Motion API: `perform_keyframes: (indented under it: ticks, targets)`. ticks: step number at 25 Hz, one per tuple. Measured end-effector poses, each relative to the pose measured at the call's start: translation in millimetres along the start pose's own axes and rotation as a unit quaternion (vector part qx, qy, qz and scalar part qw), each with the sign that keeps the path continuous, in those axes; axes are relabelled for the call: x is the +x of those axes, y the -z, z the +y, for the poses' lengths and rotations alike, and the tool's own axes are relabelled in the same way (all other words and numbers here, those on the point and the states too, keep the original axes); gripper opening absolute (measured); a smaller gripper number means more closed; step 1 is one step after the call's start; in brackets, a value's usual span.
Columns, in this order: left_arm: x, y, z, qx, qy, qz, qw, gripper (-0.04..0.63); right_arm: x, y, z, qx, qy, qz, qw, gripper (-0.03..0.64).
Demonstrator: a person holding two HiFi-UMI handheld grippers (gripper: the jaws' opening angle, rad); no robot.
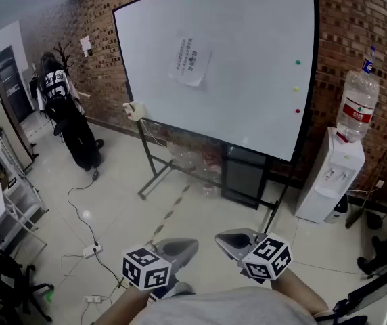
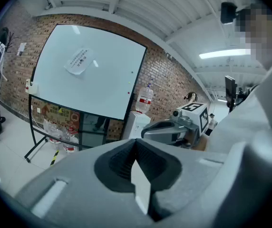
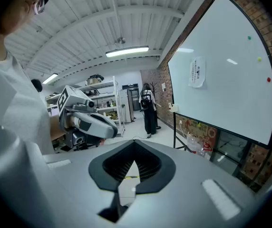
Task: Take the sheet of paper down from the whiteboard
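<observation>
Far ahead of the closed, empty fingers of left gripper (image 1: 177, 248) and right gripper (image 1: 237, 241), the sheet of paper (image 1: 191, 61) hangs on the whiteboard (image 1: 254, 100); we should step closer, then open at its lower corner.

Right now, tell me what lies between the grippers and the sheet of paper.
Head view: open tiled floor, then the stand with clear bottles at its base; the sheet of paper hangs above on the whiteboard.

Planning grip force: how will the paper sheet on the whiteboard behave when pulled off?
The sheet looks thin and light, so probably floppy and easy to tear. What fixes it to the whiteboard isn't visible, so it may resist or slip free.
</observation>
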State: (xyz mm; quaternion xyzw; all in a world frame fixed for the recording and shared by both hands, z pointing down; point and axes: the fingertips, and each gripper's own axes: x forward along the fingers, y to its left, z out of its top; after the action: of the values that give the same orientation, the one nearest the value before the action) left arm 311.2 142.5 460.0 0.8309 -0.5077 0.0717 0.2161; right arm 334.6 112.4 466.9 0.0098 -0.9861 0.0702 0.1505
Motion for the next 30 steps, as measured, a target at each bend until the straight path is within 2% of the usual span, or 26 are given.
perform_keyframes:
  ticks: [4,9,16,19,24,30]
  targets:
    - [0,0,19,-0.003,-0.002,0.002,1.0,0.002,13,3,-8,0.003,0.002,0.007,1.0,-0.002]
    - [-6,-3,67,-0.03,-0.02,-0.011,0.9993,0.002,40,0,-27,0.013,-0.003,0.024,1.0,-0.002]
    - [11,-14,149,-0.045,0.001,-0.015,0.9989,0.002,107,-12,-78,0.013,0.011,0.045,0.999,-0.002]
    - [19,-25,197,-0.048,0.006,-0.01,0.9988,0.002,142,-22,-108,0.006,0.02,0.058,0.998,-0.002]
    - [36,-88,312,-0.035,0.015,-0.01,0.9992,0.002,213,-70,-182,0.014,0.054,0.056,0.997,-0.002]
    - [75,-189,445,0.028,0.057,-0.009,0.998,0.002,306,-145,-283,0.012,0.109,0.024,0.994,-0.002]
